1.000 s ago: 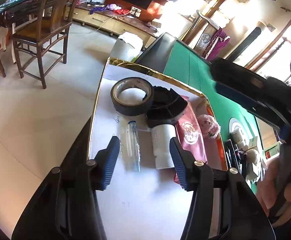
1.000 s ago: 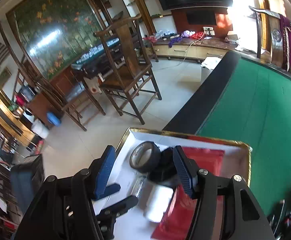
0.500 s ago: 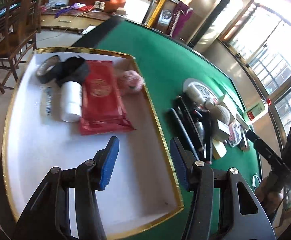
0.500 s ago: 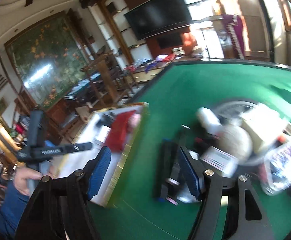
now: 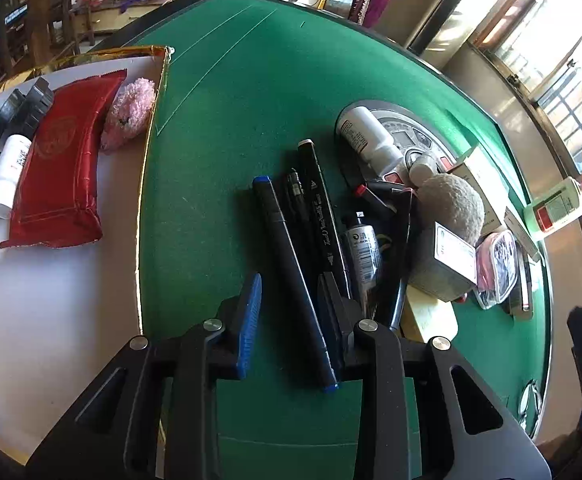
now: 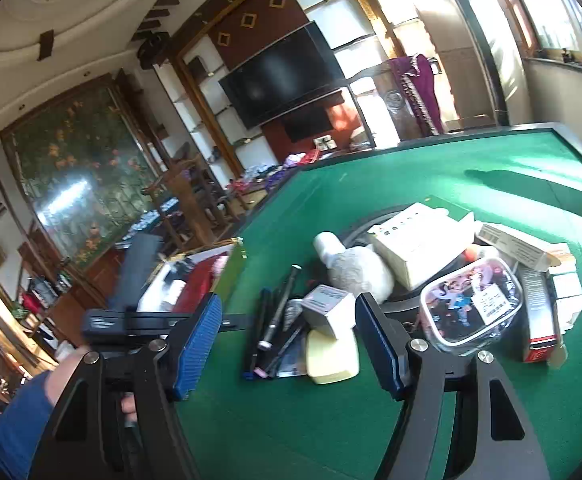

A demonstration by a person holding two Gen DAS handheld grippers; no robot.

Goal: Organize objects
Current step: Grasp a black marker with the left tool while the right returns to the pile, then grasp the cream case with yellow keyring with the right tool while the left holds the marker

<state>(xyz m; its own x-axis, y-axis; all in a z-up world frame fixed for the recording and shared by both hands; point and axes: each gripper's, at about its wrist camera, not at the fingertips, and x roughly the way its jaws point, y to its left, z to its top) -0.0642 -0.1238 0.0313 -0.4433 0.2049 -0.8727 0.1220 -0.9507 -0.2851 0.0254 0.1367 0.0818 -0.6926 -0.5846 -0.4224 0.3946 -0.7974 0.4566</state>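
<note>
Left wrist view, blue-capped marker (image 5: 291, 272) between spread left hand-held gripper (image 5: 291, 312) fingers, unpinched.

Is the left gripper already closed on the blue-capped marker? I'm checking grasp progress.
No, the left gripper is open, its pads straddling the blue-capped marker with gaps visible.

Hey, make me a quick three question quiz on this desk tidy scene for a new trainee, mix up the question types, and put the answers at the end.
1. True or false: the left gripper is open around the blue-capped marker.
2. Multiple choice: the pink fluffy toy lies A) in the tray beside the red pouch, B) on the green felt, C) on the pens.
3. Fill in: the right gripper holds ____.

Key: 1 true; 2 A; 3 nothing, its jaws are open.
</note>
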